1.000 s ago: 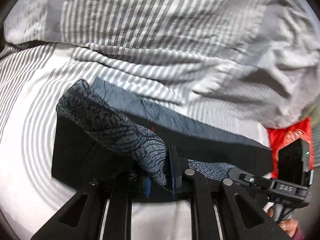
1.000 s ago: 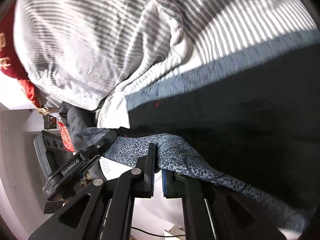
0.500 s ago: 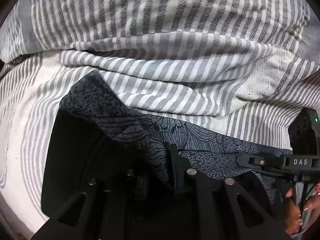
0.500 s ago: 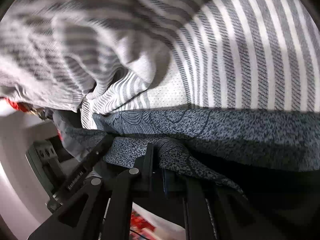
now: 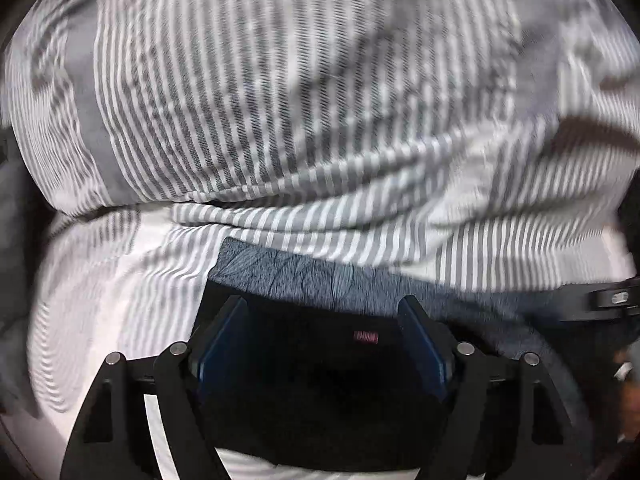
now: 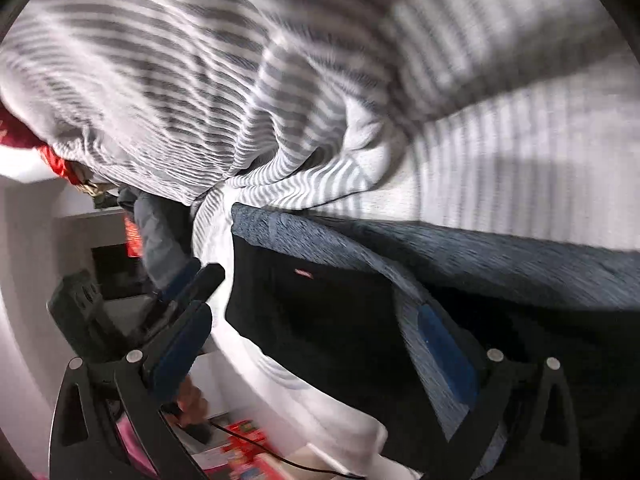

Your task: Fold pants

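The black pants (image 5: 320,392) lie folded on the striped bedsheet (image 5: 120,280), with a grey-blue patterned band (image 5: 296,276) along the far edge and a small red label (image 5: 366,337). My left gripper (image 5: 322,312) is open, its blue-padded jaws wide apart just above the black cloth. In the right wrist view the pants (image 6: 320,312) lie the same way with the patterned band (image 6: 460,248) on top. My right gripper (image 6: 316,316) is open, its jaws wide apart over the pants, holding nothing.
A rumpled grey-and-white striped duvet (image 5: 320,100) is heaped just beyond the pants. The right wrist view shows the bed's edge, a red item (image 6: 56,160) and white furniture (image 6: 36,248) at left, and colourful things on the floor (image 6: 244,444). The other gripper (image 5: 612,300) shows at right.
Both grippers have opened and let go of the patterned cloth they held. The pants now lie folded on the bed, and both grippers have drawn back a little.
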`<state>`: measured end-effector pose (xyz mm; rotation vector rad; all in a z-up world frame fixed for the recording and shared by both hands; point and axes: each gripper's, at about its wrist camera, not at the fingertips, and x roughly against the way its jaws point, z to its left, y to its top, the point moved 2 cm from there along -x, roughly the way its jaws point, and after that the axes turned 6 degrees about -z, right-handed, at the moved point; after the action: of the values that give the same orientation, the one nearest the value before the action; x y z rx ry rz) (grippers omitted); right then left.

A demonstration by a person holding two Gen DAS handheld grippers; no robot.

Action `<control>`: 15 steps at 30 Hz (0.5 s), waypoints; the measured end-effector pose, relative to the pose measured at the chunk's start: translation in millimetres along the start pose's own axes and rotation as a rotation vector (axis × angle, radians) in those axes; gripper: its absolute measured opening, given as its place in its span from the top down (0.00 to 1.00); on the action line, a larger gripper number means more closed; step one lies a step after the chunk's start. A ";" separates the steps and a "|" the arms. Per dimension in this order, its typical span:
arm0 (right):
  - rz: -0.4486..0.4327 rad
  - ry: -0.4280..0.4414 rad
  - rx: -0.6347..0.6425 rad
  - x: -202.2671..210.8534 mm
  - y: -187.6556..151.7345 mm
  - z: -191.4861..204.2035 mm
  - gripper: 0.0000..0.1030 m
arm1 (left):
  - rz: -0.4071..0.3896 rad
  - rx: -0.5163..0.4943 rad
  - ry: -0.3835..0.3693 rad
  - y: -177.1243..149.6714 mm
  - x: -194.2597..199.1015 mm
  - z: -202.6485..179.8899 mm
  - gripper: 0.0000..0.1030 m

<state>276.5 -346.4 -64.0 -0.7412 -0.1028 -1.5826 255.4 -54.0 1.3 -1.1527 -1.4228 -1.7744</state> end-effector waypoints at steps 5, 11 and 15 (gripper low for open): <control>-0.097 -0.134 -0.012 69.1 -53.3 -35.7 0.00 | 0.055 -0.092 -0.038 -33.2 12.6 -38.6 0.24; -0.243 -0.268 -0.185 146.1 -157.6 -81.1 0.00 | 0.090 -0.188 -0.164 -73.0 29.1 -90.1 0.24; -0.408 -0.233 -0.412 187.8 -243.5 -122.1 0.00 | 0.124 -0.265 -0.215 -103.9 31.3 -125.1 0.24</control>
<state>10.9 -523.9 22.0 -1.2900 -0.1033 -1.9256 119.8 -145.1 -25.6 -1.5754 -1.2258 -1.8339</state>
